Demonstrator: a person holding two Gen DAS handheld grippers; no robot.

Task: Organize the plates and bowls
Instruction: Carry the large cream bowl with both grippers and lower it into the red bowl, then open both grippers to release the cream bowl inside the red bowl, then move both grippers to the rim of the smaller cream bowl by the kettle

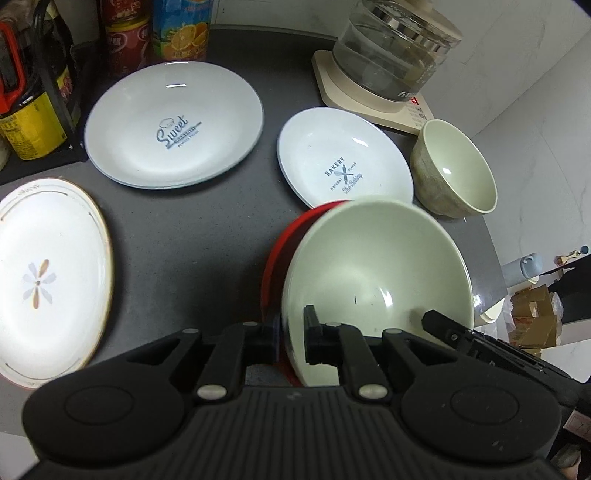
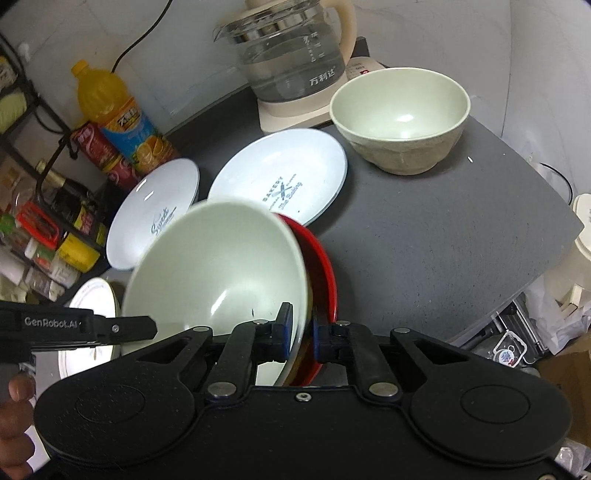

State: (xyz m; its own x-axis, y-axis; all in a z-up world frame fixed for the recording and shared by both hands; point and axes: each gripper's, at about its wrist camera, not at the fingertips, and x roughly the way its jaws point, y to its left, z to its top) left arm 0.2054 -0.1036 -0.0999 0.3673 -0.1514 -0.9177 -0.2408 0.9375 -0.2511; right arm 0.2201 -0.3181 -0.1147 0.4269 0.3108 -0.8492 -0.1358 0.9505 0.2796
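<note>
Right now both grippers are busy with one thing. Closest in, the left gripper pinches the rim of a pale green bowl, and that bowl sits inside a red bowl. From the other side, the right gripper is clamped on the rim of the same pair, with one pad inside the green bowl and one outside the red one. The two bowls are tipped up on edge and look lifted off the dark counter, though their bottom is hidden.

So one bit of sorting looks done: two bowls are nested. They are not yet put down in a final spot.

A little farther out, at about nine o'clock in the left view, a white plate with a flower lies alone. At about one o'clock lies a plate with "Bakery" on it. At eleven o'clock is a bigger plate with "Sweet" on it, and a second rim peeks out under it, so it may already be a small stack.

Farther still, at two o'clock, another green bowl stands upright by itself, just beside the Bakery plate. Behind it is a glass kettle. Bottles stand at the back left.

Most of the job seems left: the plates are spread apart, and the far bowl has not joined the others.
</note>
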